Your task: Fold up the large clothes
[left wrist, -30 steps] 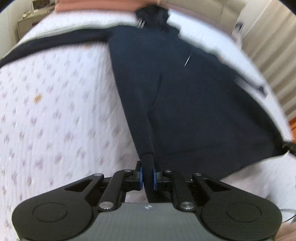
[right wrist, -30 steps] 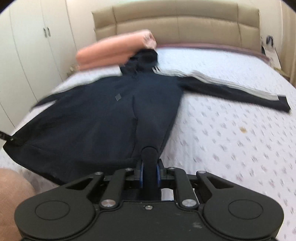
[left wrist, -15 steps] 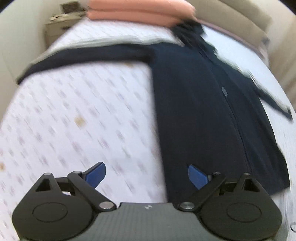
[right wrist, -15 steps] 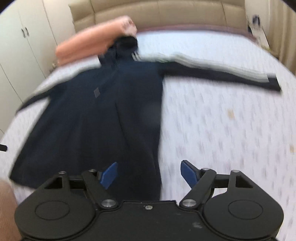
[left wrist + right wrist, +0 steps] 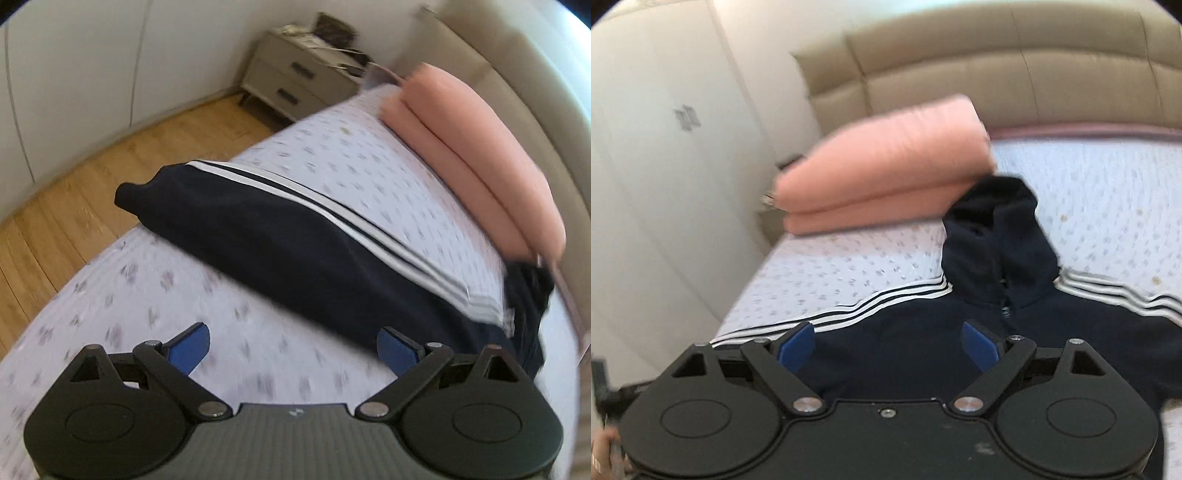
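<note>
A dark navy hooded jacket with white stripes lies spread flat on the bed. In the left wrist view its left sleeve (image 5: 280, 236) stretches toward the bed's edge, cuff at the far end. My left gripper (image 5: 293, 349) is open and empty, just short of the sleeve near the shoulder. In the right wrist view the hood (image 5: 993, 236) lies against the folded blanket and the chest (image 5: 905, 343) fills the foreground. My right gripper (image 5: 888, 343) is open and empty above the chest, below the collar.
A folded pink blanket (image 5: 882, 166) lies at the head of the bed, also in the left wrist view (image 5: 476, 155). Patterned white bedsheet (image 5: 229, 350) surrounds the jacket. A grey nightstand (image 5: 295, 77) and wood floor (image 5: 74, 192) lie left of the bed. Beige headboard (image 5: 1015, 77) behind.
Both grippers let go of the jacket's hem and opened. They moved up the bed: the left toward the left sleeve, the right toward the collar and hood.
</note>
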The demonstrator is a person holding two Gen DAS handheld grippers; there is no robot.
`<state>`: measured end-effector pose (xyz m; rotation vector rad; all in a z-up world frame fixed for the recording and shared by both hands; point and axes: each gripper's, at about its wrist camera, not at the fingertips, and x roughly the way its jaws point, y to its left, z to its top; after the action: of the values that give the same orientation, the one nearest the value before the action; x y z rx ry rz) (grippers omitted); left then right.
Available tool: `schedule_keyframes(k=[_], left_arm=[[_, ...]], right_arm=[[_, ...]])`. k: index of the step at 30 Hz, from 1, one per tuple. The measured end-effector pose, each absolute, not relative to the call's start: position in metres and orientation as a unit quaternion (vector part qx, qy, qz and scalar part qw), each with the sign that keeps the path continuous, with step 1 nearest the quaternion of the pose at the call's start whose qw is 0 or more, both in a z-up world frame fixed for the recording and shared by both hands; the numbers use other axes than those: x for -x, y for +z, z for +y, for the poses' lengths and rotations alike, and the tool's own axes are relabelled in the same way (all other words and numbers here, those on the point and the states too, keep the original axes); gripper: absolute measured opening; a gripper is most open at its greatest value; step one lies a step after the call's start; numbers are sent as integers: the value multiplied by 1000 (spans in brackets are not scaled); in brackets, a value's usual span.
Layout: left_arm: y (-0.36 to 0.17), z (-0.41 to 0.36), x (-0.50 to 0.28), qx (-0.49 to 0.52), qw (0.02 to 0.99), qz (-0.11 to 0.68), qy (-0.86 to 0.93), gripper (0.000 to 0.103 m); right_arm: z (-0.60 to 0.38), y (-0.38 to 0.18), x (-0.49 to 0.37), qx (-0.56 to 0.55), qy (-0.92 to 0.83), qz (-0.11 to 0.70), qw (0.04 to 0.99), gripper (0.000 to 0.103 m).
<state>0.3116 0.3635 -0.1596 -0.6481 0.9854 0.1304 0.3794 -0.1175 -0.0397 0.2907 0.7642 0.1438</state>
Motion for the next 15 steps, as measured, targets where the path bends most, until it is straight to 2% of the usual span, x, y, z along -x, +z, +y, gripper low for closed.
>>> schedule_keyframes(k=[3, 10, 12, 15], left_arm=[[-180, 394, -330, 345, 809, 469, 80, 99], [-207, 436, -356, 323, 808, 479, 116, 99], [-212, 442, -355, 350, 807, 460, 118, 103], [-218, 448, -357, 375, 823, 412, 109, 103]], right_arm=[[-84, -72, -441, -150, 36, 422, 894, 103], [-30, -139, -525, -136, 23, 477, 868, 103], [-18, -156, -543, -115, 29, 477, 871, 103], [-6, -191, -558, -76, 15, 483, 872, 103]])
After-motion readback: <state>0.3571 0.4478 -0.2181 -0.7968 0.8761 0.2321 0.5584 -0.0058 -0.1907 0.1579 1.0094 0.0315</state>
